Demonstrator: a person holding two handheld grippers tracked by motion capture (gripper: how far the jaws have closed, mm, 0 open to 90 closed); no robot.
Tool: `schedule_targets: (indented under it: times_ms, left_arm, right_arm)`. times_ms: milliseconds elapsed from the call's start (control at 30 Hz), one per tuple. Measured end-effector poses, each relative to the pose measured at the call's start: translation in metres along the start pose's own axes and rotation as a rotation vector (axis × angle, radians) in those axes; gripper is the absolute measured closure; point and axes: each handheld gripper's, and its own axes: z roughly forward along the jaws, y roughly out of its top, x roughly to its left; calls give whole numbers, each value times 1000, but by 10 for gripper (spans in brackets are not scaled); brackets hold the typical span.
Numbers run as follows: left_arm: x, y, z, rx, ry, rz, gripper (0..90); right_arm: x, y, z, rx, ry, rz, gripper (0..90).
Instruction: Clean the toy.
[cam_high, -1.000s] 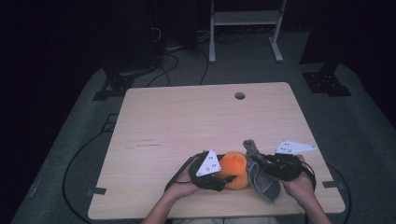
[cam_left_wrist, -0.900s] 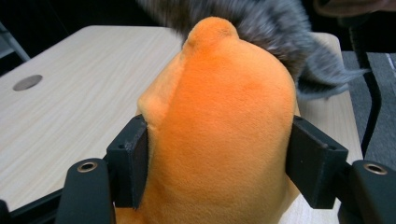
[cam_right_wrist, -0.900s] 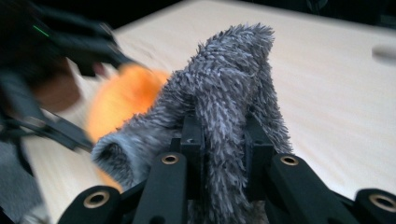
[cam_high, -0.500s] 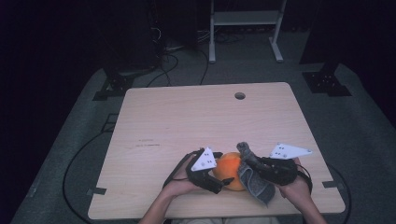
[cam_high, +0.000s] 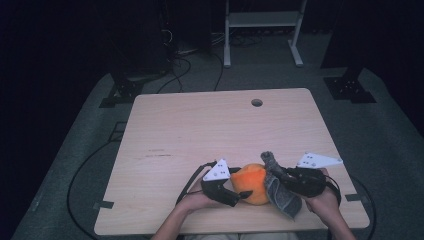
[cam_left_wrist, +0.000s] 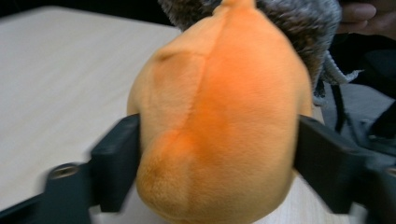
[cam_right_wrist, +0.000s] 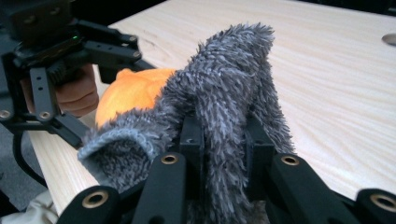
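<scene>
An orange plush ball (cam_high: 250, 182) rests near the table's front edge, partly wrapped in a grey furry cover (cam_high: 281, 196). My left gripper (cam_high: 241, 192) reaches in from the left. In the left gripper view the plush (cam_left_wrist: 219, 107) bulges between my left gripper's (cam_left_wrist: 218, 158) two jaws, which have just been closing and press its sides. My right gripper (cam_right_wrist: 224, 140) is shut on a fold of the grey fur (cam_right_wrist: 229, 79), which stands up between its jaws. The orange plush (cam_right_wrist: 130, 88) shows behind that fold.
The light wooden table (cam_high: 200, 130) has a round cable hole (cam_high: 256, 102) near its far edge. Cables (cam_high: 185, 55) and a white stand (cam_high: 260, 20) lie on the dark floor beyond. Both forearms enter from the front edge.
My left gripper has shifted slightly to the left beside the orange plush. The right gripper and the grey fur have stayed almost where they were.
</scene>
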Motion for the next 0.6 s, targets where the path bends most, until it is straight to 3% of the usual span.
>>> schedule_targets:
  times_ms: [100, 200, 267, 333, 400, 500, 600]
  left_arm:
    - [-8, 14, -11, -41, 28, 51, 288]
    - [-9, 26, -23, -69, 7, 43, 291]
    - [-7, 25, -24, -27, 20, 55, 292]
    - [-2, 16, -19, 23, 32, 37, 293]
    - [3, 10, -18, 0, 29, 5, 297]
    - [7, 11, -19, -3, 54, -31, 293]
    - [5, 11, -14, -11, 62, -33, 289]
  right_arm:
    - [0, 4, -7, -44, 16, 14, 738]
    - [-5, 4, -7, -76, 62, 65, 740]
    - [-7, 0, 1, -63, 74, 88, 741]
    - [-7, -4, 12, -23, 63, 90, 742]
    - [-7, -8, 21, 10, 46, 77, 742]
    - [-7, -3, 13, -15, 22, 60, 741]
    - [1, 5, 3, -59, 25, 32, 741]
